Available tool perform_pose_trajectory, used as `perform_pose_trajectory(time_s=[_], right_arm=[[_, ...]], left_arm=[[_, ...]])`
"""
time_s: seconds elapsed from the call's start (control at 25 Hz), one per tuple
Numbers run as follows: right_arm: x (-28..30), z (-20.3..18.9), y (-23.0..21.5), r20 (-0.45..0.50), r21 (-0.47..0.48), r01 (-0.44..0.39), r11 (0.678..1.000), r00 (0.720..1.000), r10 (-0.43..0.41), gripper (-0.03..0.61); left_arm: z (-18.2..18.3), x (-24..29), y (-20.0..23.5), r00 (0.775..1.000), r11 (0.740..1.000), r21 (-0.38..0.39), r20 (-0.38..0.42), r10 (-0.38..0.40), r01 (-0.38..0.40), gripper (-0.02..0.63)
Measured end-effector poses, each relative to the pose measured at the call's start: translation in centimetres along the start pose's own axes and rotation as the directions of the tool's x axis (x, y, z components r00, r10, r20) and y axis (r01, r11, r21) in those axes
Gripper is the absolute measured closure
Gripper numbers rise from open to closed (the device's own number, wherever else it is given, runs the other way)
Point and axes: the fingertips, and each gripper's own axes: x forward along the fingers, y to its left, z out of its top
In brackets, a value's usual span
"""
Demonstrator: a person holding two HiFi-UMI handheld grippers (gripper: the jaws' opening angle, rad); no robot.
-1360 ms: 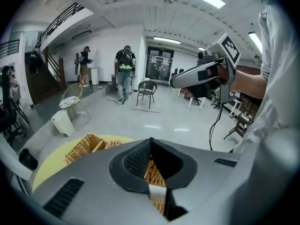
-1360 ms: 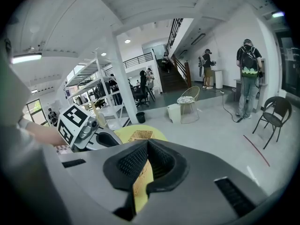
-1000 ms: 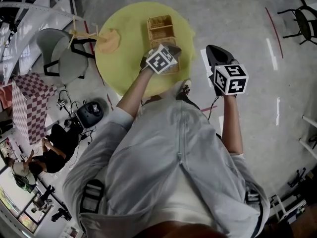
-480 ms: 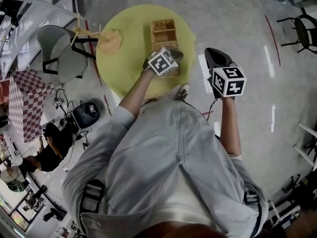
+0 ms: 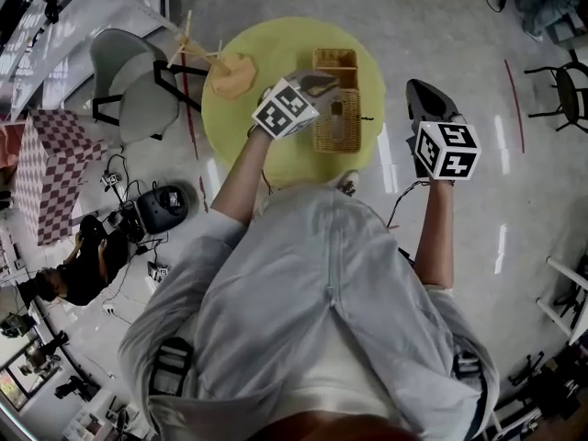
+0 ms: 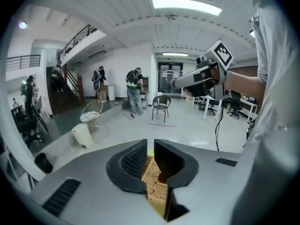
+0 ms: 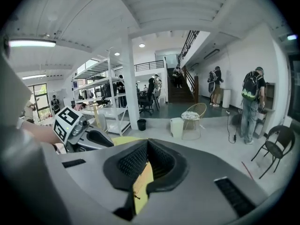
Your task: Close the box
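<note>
A wicker box (image 5: 335,122) lies on the round yellow table (image 5: 230,122). Its near part is a flat woven panel with a small dark fitting; a shorter section (image 5: 335,60) behind it looks open from above. My left gripper (image 5: 320,82) hovers at the box's far left edge. Its jaws are opening, a narrow gap between them, and the wicker (image 6: 157,186) shows below the gap, not pinched by my left gripper (image 6: 150,146). My right gripper (image 5: 424,92) hangs over the floor right of the table. In its own view my right gripper (image 7: 147,144) is shut and holds nothing.
A tan lump (image 5: 234,73) lies on the table's far left. A grey chair (image 5: 138,85) and a wooden frame (image 5: 197,49) stand left of the table, and a black chair (image 5: 565,81) far right. Cables and gear (image 5: 152,209) lie on the floor to my left.
My left gripper has drawn off the box toward its left edge, uncovering the flat woven panel. The right gripper stays beside the table. The head view has shifted.
</note>
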Motion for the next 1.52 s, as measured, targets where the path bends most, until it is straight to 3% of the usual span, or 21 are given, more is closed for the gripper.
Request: perform_pose_trajectory(time_s=[0.16, 0.4, 0.84, 1.12, 1.32, 1.52], right_arm=[[-0.3, 4.4, 1.5, 0.068, -0.113, 0.039, 0.993, 0.997, -0.031, 0.555], [-0.6, 9.6, 4.9, 0.178, -0.250, 0.039, 0.967, 0.984, 0.006, 0.556], [-0.5, 14.1, 10.0, 0.225, -0.359, 0.015, 0.933, 0.972, 0.071, 0.555], [-0.9, 14.0, 10.7, 0.204, -0.376, 0.005, 0.927, 0.976, 0.078, 0.557], [-0.8, 14.5, 11.1, 0.198, -0.382, -0.003, 0.924, 0.977, 0.085, 0.557], [-0.5, 13.6, 11.1, 0.191, -0.375, -0.013, 0.927, 0.977, 0.091, 0.557]], left_arm=[[4.1, -6.2, 3.2, 0.983, 0.991, 0.007, 0.123, 0.135, -0.137, 0.570], [8.8, -14.8, 6.5, 0.895, 0.946, -0.065, 0.310, 0.321, -0.317, 0.584], [11.4, -23.6, 8.9, 0.793, 0.854, -0.031, 0.357, 0.495, -0.519, 0.584], [12.2, -24.0, 7.9, 0.777, 0.819, 0.057, 0.358, 0.517, -0.571, 0.584], [12.2, -23.5, 7.8, 0.788, 0.837, 0.025, 0.354, 0.504, -0.546, 0.584], [11.0, -22.8, 7.8, 0.792, 0.835, 0.012, 0.325, 0.517, -0.550, 0.584]])
